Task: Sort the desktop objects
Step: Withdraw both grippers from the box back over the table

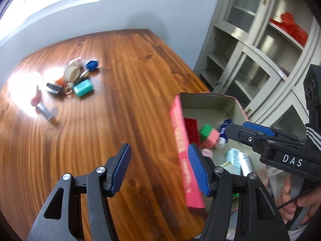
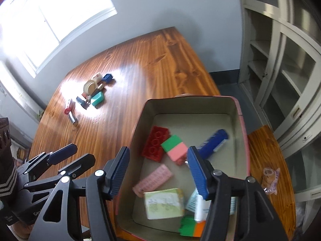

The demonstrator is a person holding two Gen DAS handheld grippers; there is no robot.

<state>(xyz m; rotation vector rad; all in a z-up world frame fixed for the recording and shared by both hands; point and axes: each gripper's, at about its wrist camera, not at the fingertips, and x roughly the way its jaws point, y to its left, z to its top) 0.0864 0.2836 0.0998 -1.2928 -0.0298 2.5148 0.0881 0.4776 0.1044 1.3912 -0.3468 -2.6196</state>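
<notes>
A pink tin box (image 2: 243, 132) with a pale, bare inner wall is seen directly ahead of and beneath the right gripper (image 2: 158, 172), whose blue-padded fingers are spread apart with nothing between them. From the left wrist view, the same box (image 1: 177, 132) lies just to the right of the left gripper (image 1: 160, 170); its fingers are likewise held apart and empty, above the wooden table (image 1: 124, 84).

Inside the box, one red studded brick (image 2: 154, 146) is counted at the far left, touching one green-and-pink block (image 2: 175, 147). One blue-and-white tube (image 2: 214, 142) lies to the right of them, tilted. One pink ribbed piece (image 2: 153, 178) lies nearer the gripper, and one pale green carton (image 2: 163, 205) sits just below it. One white-and-blue packet (image 2: 197, 202) is partly hidden behind the right finger. One green-and-orange block (image 2: 190, 229) is seen at the near edge.

Well ahead and to the left of both grippers, a loose cluster remains on the table: one teal box (image 2: 98, 98), one small blue block (image 2: 106, 77), one roll of tape (image 2: 89, 86), one dark clip-like item (image 2: 80, 100), and one red-and-silver stick (image 2: 70, 110). Other pieces in the cluster are too blurred to be counted.

One clear wrapped bundle (image 2: 270, 180) is seen to the right of the box, on the table's far side strip.
</notes>
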